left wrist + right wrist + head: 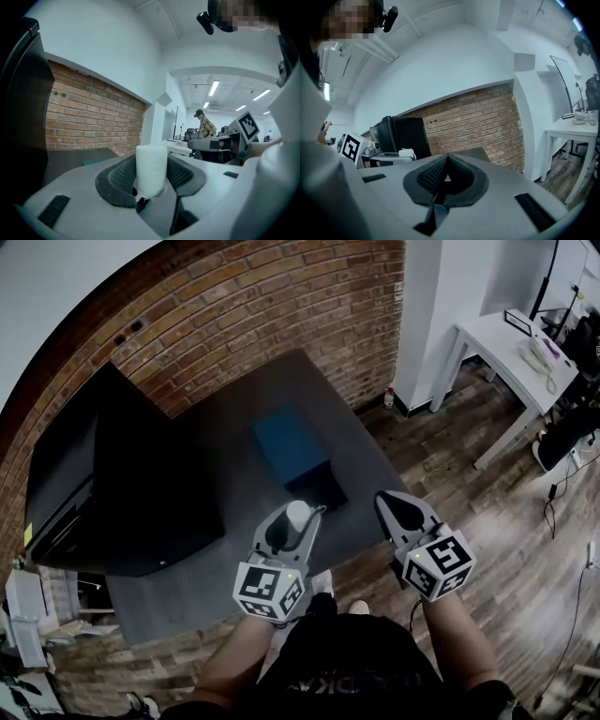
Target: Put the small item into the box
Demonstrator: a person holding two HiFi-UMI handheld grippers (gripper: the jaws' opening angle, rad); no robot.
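Note:
A small white cylinder [298, 515] is clamped upright between the jaws of my left gripper [296, 517], held in the air in front of the person's body. The left gripper view shows the same cylinder [151, 168] pinched between the dark ribbed pads of my left gripper [151, 174]. A blue box [289, 444] stands on a grey mat [225, 399] on the floor, ahead of and below both grippers. My right gripper [388, 502] is shut with nothing in it, and its pads meet in the right gripper view, where my right gripper [446, 165] points at the brick wall.
A large black cabinet [122, 484] stands left of the mat against the brick wall [272, 306]. A white table [511, 348] with small things on it is at the far right on the wooden floor [487, 512]. A person [205, 127] stands far off in the room.

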